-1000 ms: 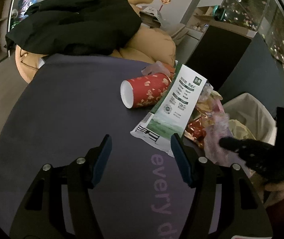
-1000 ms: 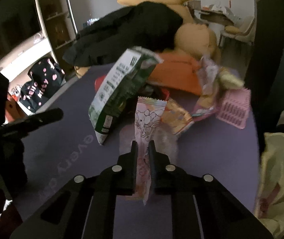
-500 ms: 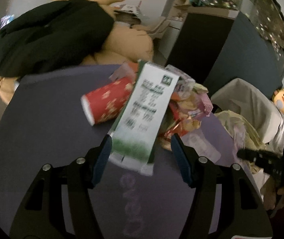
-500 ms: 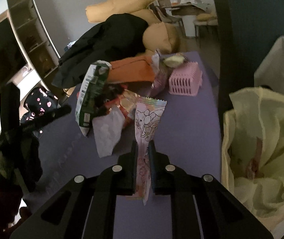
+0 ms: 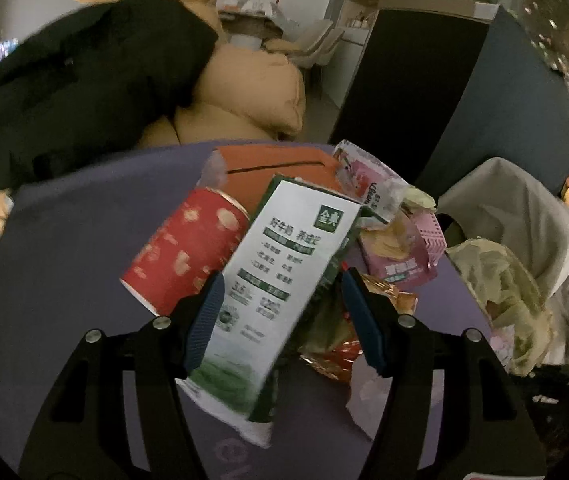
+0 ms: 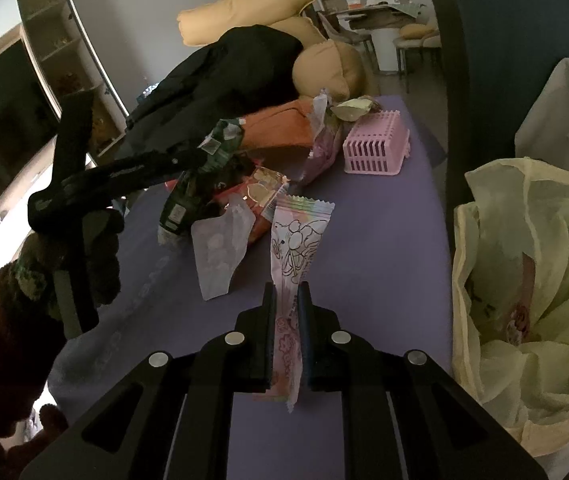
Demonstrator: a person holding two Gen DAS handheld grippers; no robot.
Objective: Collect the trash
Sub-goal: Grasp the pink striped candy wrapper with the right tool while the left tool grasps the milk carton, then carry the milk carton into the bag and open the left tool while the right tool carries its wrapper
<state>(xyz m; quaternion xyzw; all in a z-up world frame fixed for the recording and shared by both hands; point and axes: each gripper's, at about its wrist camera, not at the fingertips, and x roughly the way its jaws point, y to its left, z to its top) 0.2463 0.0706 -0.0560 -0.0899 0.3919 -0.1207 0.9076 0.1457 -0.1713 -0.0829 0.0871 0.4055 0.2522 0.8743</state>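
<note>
Right gripper (image 6: 286,300) first: jaws pinched nearly together on a pink cartoon-print wrapper (image 6: 294,248), which stands upright between the fingers, long axis running straight ahead. The pale yellow trash bag (image 6: 524,280) gapes just off to that gripper's right, near, so a short swing that way looks like the drop. Over on the left gripper (image 5: 280,320), jaws spread wide, blue pads straddling the green-and-white milk carton (image 5: 280,272); the carton's long axis runs forward and slightly right between the fingers, and whether either pad touches it yet I cannot tell. Just left of that carton lies a red paper cup (image 5: 184,256) on its side. Beyond, an orange box (image 5: 276,168), pink snack packets (image 5: 396,264), then a pink basket (image 6: 376,148) further ahead on the purple table (image 6: 384,240).
</note>
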